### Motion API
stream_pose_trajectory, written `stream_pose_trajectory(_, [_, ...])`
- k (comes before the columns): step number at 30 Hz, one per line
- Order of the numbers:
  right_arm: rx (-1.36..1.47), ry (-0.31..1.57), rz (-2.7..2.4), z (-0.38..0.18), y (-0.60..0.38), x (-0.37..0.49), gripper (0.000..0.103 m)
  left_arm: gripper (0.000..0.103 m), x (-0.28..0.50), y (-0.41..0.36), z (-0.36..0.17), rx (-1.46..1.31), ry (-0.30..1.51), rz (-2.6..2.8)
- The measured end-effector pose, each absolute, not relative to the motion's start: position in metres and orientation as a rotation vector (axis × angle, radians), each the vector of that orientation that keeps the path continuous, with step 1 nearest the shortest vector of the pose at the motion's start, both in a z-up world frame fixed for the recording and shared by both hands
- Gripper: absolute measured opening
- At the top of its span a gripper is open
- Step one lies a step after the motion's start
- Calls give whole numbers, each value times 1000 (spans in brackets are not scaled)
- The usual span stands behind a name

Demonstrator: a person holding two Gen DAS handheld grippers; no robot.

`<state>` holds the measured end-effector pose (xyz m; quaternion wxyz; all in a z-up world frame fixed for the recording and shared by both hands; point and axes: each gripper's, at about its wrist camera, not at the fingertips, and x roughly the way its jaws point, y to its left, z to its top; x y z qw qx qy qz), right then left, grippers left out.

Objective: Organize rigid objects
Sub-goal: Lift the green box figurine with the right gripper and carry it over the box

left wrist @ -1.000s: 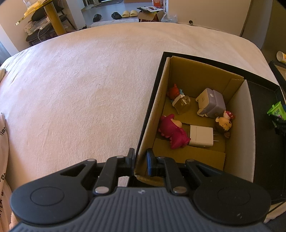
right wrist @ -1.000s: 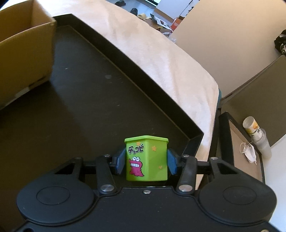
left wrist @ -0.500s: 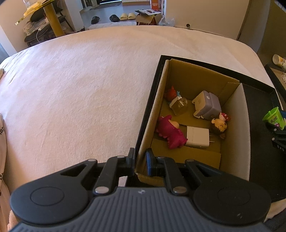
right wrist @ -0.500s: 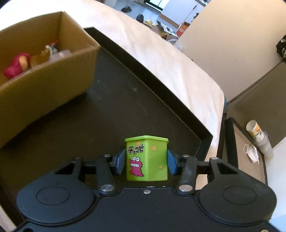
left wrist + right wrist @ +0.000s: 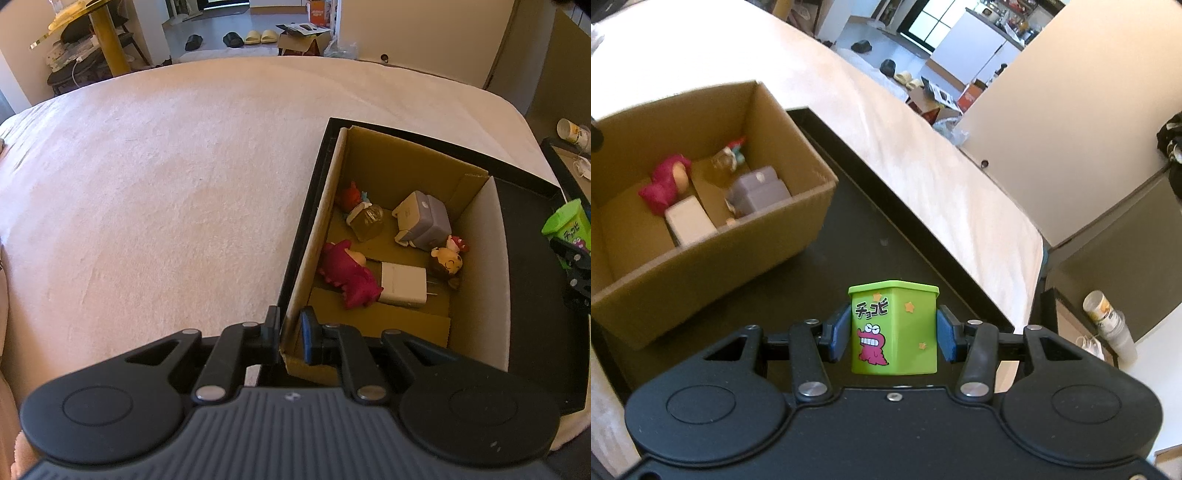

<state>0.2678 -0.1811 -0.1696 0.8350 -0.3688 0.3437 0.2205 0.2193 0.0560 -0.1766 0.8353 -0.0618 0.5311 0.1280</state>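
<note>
My left gripper (image 5: 290, 334) is shut on the near left wall of the cardboard box (image 5: 319, 236), which stands in a black tray (image 5: 535, 302). Inside lie a magenta dinosaur figure (image 5: 351, 277), a white charger (image 5: 402, 284), a grey adapter (image 5: 423, 218), a small doll (image 5: 448, 258) and a glass bottle (image 5: 367, 219). My right gripper (image 5: 894, 334) is shut on a green box with a pink crocodile print (image 5: 894, 328), held above the tray (image 5: 886, 236) to the right of the cardboard box (image 5: 713, 254). The green box (image 5: 567, 225) also shows at the left wrist view's right edge.
The tray lies on a cream bedspread (image 5: 166, 192). A paper cup (image 5: 1108, 317) stands on a dark side table (image 5: 1067, 314) to the right. Shoes and a carton (image 5: 303, 37) lie on the floor beyond the bed.
My right gripper has risen and swung left with the green box, so the cardboard box and its contents have come into its view. The left gripper keeps its hold on the box wall.
</note>
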Motion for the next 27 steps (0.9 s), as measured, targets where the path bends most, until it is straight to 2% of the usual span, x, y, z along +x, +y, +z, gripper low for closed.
stream_pose_trajectory(18, [-813,615,580,-121,-118,239,47,11,215,64,-177,-177,1113,243])
stream_pose_trajectory(27, [-830,614,686,-132,-87,230,47,11,213,68,-176,-191,1105,230])
